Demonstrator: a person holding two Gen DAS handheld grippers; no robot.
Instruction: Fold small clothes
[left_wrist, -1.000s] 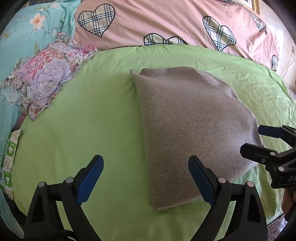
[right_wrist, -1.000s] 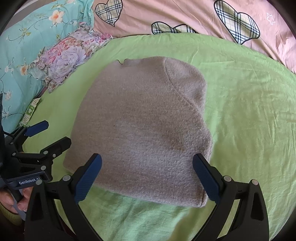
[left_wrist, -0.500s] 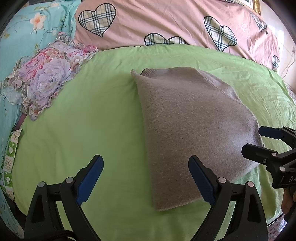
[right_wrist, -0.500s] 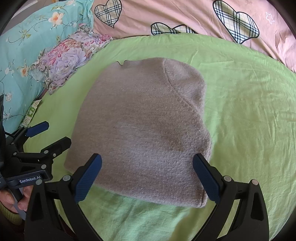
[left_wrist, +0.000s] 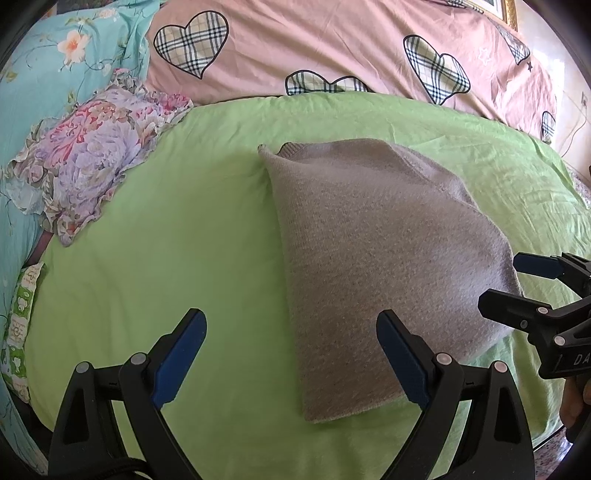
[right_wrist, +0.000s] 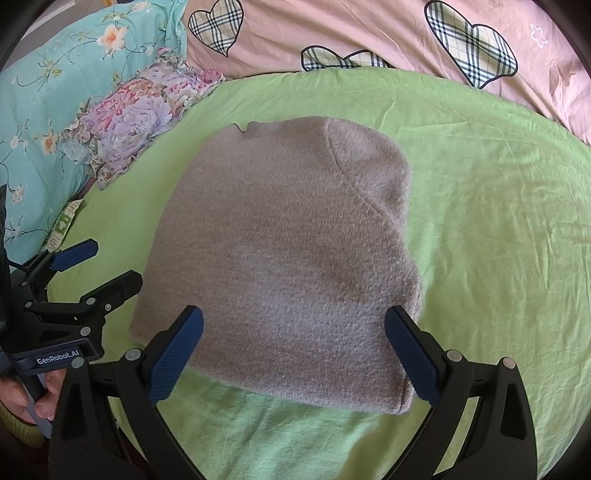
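Grey knit garment (right_wrist: 280, 251) folded on green sheet (right_wrist: 498, 229) (flat); both hand-held grippers released, empty.

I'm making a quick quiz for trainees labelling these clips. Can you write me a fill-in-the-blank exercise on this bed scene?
1. The folded grey knit garment lies on a sheet coloured ____.
2. Both the left tool and the right tool have their jaws ____.
3. The pink quilt at the far side is printed with plaid ____.
4. The ruffled cushion near the turquoise bedding carries a ____ print.

Missing words: green; open; hearts; floral
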